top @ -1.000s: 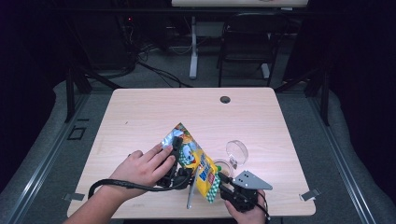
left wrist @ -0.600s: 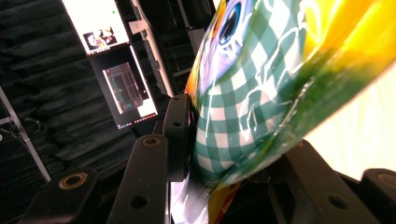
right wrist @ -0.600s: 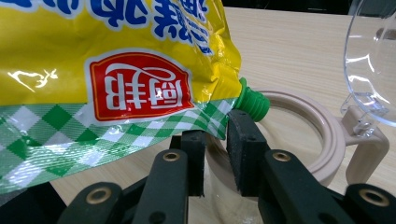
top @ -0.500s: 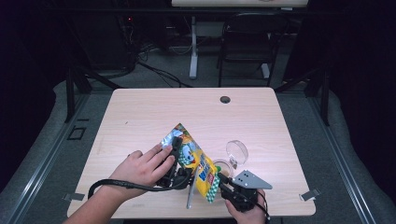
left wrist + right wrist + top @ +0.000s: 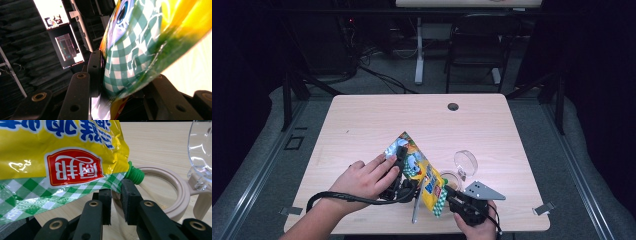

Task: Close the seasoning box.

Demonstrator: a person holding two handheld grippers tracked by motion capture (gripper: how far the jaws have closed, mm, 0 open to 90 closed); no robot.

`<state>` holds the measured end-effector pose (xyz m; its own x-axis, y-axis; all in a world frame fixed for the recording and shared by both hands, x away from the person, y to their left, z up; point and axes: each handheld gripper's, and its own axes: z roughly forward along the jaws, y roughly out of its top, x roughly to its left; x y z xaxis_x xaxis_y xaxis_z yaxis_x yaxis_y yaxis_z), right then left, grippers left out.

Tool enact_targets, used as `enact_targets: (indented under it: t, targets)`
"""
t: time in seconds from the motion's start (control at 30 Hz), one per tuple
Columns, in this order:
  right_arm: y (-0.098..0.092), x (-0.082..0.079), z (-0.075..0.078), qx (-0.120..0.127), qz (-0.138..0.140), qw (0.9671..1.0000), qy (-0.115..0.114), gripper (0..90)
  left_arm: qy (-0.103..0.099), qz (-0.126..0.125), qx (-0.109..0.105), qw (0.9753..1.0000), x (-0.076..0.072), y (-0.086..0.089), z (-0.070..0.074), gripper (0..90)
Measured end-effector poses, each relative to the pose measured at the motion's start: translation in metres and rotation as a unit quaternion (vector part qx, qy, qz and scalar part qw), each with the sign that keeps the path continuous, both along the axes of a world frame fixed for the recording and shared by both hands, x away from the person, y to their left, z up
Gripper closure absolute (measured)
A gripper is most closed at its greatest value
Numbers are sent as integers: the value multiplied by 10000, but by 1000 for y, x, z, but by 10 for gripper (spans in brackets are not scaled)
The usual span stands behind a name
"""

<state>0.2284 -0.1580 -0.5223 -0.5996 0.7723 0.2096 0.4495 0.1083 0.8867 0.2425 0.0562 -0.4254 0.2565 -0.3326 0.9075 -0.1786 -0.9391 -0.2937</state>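
Left gripper first: hold it clamped hard on the yellow bag, tipped up above the near part of the table. Right gripper jaws almost together at the bag's checked corner, can't tell if pinching, so aim the green spout over the round cup and tip slowly, away from the clear lid

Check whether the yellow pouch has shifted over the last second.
No. In the high view the yellow pouch sits at the same spot relative to the round grommet hole and the table's near edge.
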Motion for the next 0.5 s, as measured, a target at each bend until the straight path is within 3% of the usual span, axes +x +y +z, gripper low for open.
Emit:
enact_targets:
  t: [0.5]
  targets:
    - [-5, 4, -3, 436, 8, 9986, 312, 801, 12, -20, -23, 10000, 0, -1, -1, 680]
